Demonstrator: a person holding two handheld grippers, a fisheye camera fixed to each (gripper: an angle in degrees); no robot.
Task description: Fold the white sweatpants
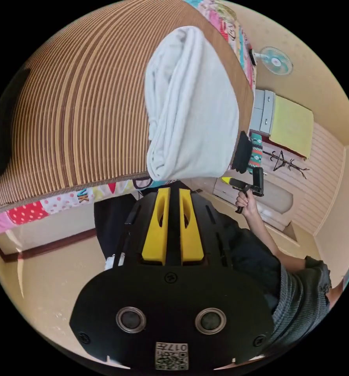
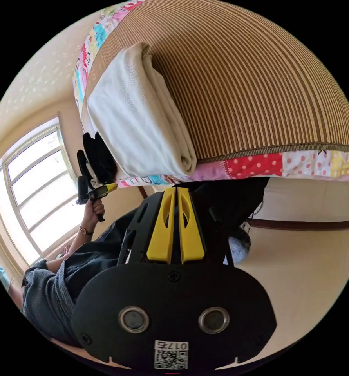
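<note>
The white sweatpants (image 1: 190,105) lie folded into a thick bundle on a brown striped mat (image 1: 72,109), at the bed's near edge. My left gripper (image 1: 174,190) hovers just short of the bundle's near end, its yellow jaws shut with nothing between them. In the right gripper view the same bundle (image 2: 139,117) rests at the mat's (image 2: 260,78) corner. My right gripper (image 2: 177,190) sits just below its folded end, jaws together and holding nothing. Each view also catches the other gripper, hand-held beside the bed: the right one (image 1: 246,184) and the left one (image 2: 94,192).
A patchwork quilt (image 2: 299,162) hangs over the bed's side under the mat. A black object (image 1: 243,152) sits at the bed's edge beside the bundle. A fan (image 1: 276,60), a cabinet with a yellow cloth (image 1: 292,125) and a window (image 2: 33,196) lie beyond. The person's sleeve (image 2: 45,290) is close.
</note>
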